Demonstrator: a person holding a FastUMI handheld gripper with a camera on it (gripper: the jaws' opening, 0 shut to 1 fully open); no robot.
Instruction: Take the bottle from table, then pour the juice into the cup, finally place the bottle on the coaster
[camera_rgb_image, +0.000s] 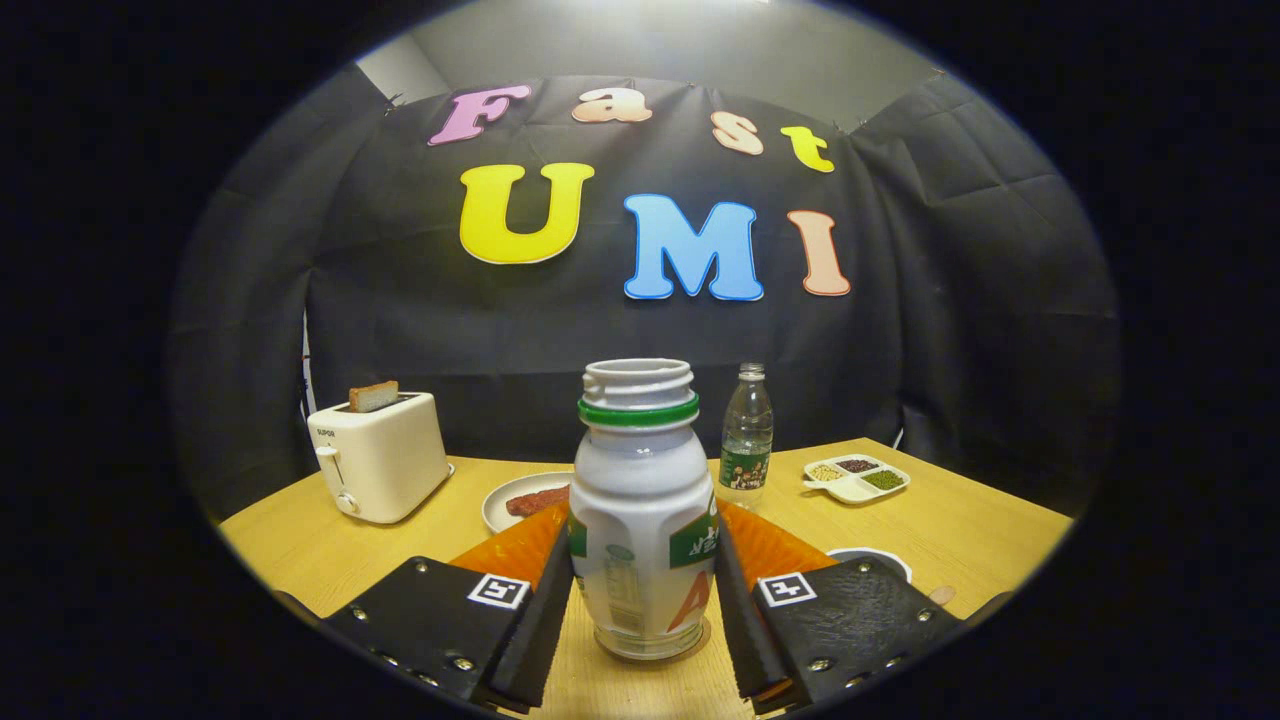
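Where the gripper (643, 585) looks out over its own fingers, the white plastic juice bottle with a green neck ring and an open, capless mouth (640, 510) stands upright between them, its base apparently on the pale wooden table (300, 555). Both fingers lie flat against the bottle's sides, so the jaws look clamped on its lower body. Just beyond the right finger peeks the rim of a white cup with a dark inside (880, 556); I cannot make out a coaster. Farther back stand a clear water bottle with a green label (746, 435), a white plate holding a reddish sausage (520, 500), a white toaster with a slice of toast in it (378, 455), and a white divided dish of beans (857, 477).

With no cap on, the main risk I judge is spilling: lifting with a jerk or tilting early would slosh juice out before the mouth reaches the cup. A low grip on a smooth body may also let the bottle pivot or slip during the pour.
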